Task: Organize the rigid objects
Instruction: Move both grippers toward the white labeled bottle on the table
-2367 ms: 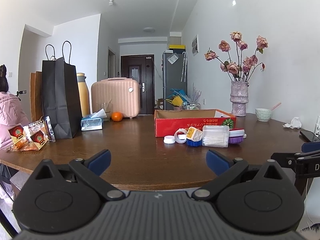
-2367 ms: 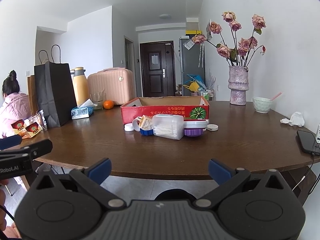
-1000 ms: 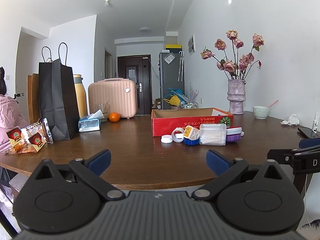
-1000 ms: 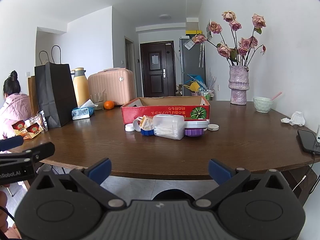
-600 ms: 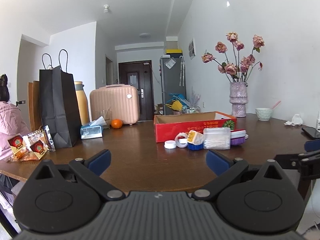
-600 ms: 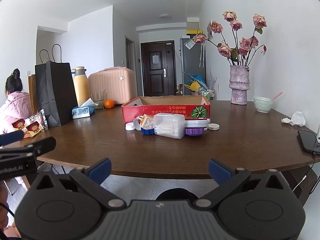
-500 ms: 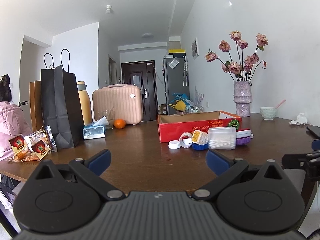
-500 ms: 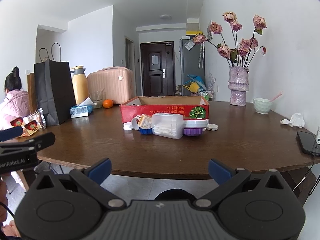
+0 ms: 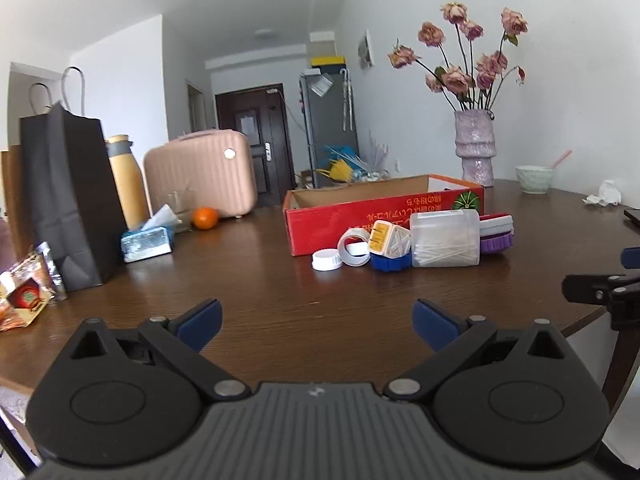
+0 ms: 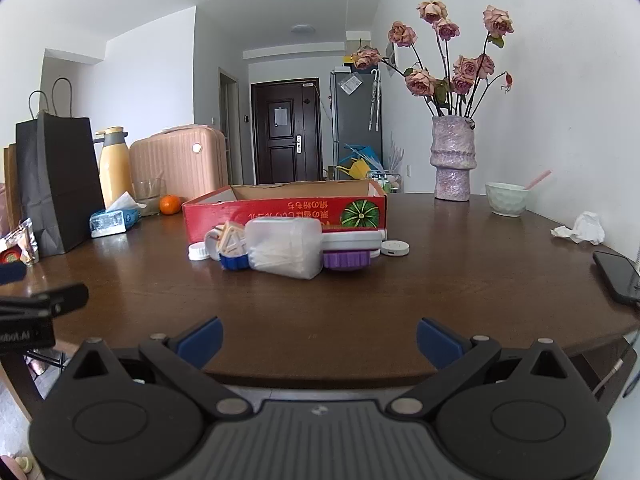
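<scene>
Partly hidden behind the swab jar (image 10: 285, 248), the purple lid (image 10: 347, 258) and blue tub (image 10: 235, 261) show only in slivers (the tub's contents are hard to make out). This cluster sits mid-worktop (image 10: 360, 304) against the red box (image 10: 284, 210), well beyond both grippers: left gripper (image 9: 316, 320) and right gripper (image 10: 318, 338) hover at the near edge, jaws wide apart, holding nothing.

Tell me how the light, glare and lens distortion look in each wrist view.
Left wrist view: daylight, pale sheen on the table, black fisheye corners, suitcase slightly soft. Right wrist view: sharper, glare streaks near the tissue pack, table edge bowed, vase clear.
</scene>
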Motion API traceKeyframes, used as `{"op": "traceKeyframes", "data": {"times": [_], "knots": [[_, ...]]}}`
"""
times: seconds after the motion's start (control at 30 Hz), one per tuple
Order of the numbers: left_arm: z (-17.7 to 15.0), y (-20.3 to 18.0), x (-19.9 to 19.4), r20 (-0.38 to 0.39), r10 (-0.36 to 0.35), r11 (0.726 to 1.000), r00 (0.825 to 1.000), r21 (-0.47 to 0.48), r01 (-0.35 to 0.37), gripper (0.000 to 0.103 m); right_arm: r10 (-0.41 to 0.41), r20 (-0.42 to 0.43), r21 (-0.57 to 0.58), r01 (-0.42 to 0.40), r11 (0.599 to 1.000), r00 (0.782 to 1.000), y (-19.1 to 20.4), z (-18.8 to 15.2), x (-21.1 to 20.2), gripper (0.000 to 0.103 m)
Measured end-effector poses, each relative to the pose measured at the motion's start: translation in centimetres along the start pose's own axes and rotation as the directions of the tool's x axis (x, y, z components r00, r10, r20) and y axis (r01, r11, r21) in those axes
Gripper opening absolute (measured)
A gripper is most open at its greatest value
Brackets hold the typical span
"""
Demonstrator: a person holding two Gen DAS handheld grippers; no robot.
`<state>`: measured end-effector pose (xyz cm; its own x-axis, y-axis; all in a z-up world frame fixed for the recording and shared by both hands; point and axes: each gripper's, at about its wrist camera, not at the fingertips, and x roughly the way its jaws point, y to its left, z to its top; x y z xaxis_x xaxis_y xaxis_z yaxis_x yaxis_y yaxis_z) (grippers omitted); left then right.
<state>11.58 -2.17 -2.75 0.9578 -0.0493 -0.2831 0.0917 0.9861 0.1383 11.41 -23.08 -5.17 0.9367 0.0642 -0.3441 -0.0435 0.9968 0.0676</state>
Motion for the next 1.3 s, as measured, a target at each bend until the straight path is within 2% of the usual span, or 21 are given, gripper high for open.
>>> {"op": "traceKeyframes", "data": {"times": [0.07,0.13,0.23,0.3,0.33,0.37,0.43,0.5,0.57,0.63,0.77,0.8,0.87,0.93,1.03,1.07,1.13,1.2,1.27,1.3], "knots": [[0.5,-0.2,1.5,0.007,-0.025,1.000,1.000,-0.004,0.025,0.103,0.032,-0.014,-0.014,-0.032,0.999,0.999,-0.4,0.6,1.8,0.103],[1.0,-0.5,3.0,0.013,-0.069,0.998,0.998,0.004,0.069,0.103,0.064,0.005,0.023,-0.064,0.998,0.998,-1.2,1.1,3.1,0.103],[2.4,-1.3,5.2,-0.042,-0.135,0.991,0.990,0.021,0.136,0.103,0.158,-0.053,0.041,-0.156,0.987,0.986,-2.2,2.6,5.2,0.103],[3.2,-1.5,6.6,-0.049,-0.180,0.984,0.983,-0.009,0.179,0.103,0.162,-0.056,0.074,-0.158,0.985,0.985,-2.8,3.6,6.4,0.103],[3.7,-1.4,7.5,-0.045,-0.193,0.981,0.980,-0.032,0.191,0.103,0.162,-0.059,0.101,-0.156,0.983,0.985,-3.2,4.0,7.1,0.101],[4.2,-1.4,8.4,-0.043,-0.199,0.979,0.979,-0.043,0.197,0.103,0.174,-0.062,0.135,-0.165,0.977,0.983,-3.7,4.5,8.0,0.095],[5.3,-1.4,10.4,-0.045,-0.189,0.981,0.981,-0.052,0.186,0.103,0.201,-0.063,0.181,-0.187,0.966,0.978,-4.4,5.2,9.7,0.077],[6.2,-1.5,11.9,-0.023,-0.179,0.983,0.984,-0.050,0.178,0.103,0.219,-0.057,0.210,-0.203,0.956,0.974,-4.8,5.9,11.0,0.074],[7.0,-1.7,13.4,-0.023,-0.177,0.984,0.984,-0.015,0.177,0.103,0.244,-0.040,0.211,-0.230,0.950,0.969,-4.9,6.4,12.1,0.074],[7.6,-2.1,14.9,-0.061,-0.146,0.989,0.987,0.016,0.147,0.103,0.257,-0.024,0.187,-0.248,0.951,0.966,-4.7,7.0,13.0,0.074],[7.4,-1.9,15.8,-0.088,-0.221,0.974,0.971,-0.067,0.216,0.103,0.290,-0.021,0.171,-0.282,0.944,0.957,-4.5,8.0,15.0,0.073],[7.3,-2.0,15.9,-0.096,-0.218,0.974,0.971,-0.091,0.210,0.098,0.300,-0.021,0.172,-0.292,0.941,0.954,-4.4,8.1,15.5,0.072],[6.9,-2.0,16.2,-0.126,-0.194,0.977,0.973,-0.114,0.180,0.097,0.329,-0.026,0.182,-0.320,0.930,0.944,-4.4,8.3,16.5,0.065],[6.4,-1.5,16.6,-0.157,-0.208,0.974,0.965,-0.123,0.190,0.099,0.340,-0.042,0.156,-0.330,0.931,0.939,-4.2,8.5,17.3,0.065],[5.9,-0.5,16.4,-0.179,-0.190,0.975,0.965,-0.151,0.163,0.099,0.319,-0.056,0.088,-0.313,0.946,0.946,-3.9,8.8,18.2,0.065],[5.8,-0.3,16.3,-0.183,-0.185,0.976,0.966,-0.152,0.158,0.099,0.329,-0.060,0.077,-0.324,0.943,0.942,-3.8,8.9,18.5,0.065],[5.7,0.1,15.9,-0.184,-0.168,0.978,0.968,-0.158,0.140,0.101,0.356,-0.086,0.044,-0.354,0.934,0.930,-3.4,9.0,18.9,0.057],[5.7,0.4,15.2,-0.173,-0.144,0.981,0.974,-0.154,0.118,0.103,0.334,-0.098,-0.032,-0.338,0.940,0.937,-2.1,8.9,18.2,0.052],[5.6,0.6,14.4,-0.157,-0.122,0.985,0.980,-0.141,0.100,0.103,0.321,-0.092,-0.122,-0.331,0.936,0.943,-0.5,8.4,16.5,0.039],[5.6,0.7,14.0,-0.155,-0.113,0.986,0.981,-0.139,0.091,0.103,0.323,-0.083,-0.168,-0.333,0.928,0.943,0.4,8.0,15.3,0.024]]}}
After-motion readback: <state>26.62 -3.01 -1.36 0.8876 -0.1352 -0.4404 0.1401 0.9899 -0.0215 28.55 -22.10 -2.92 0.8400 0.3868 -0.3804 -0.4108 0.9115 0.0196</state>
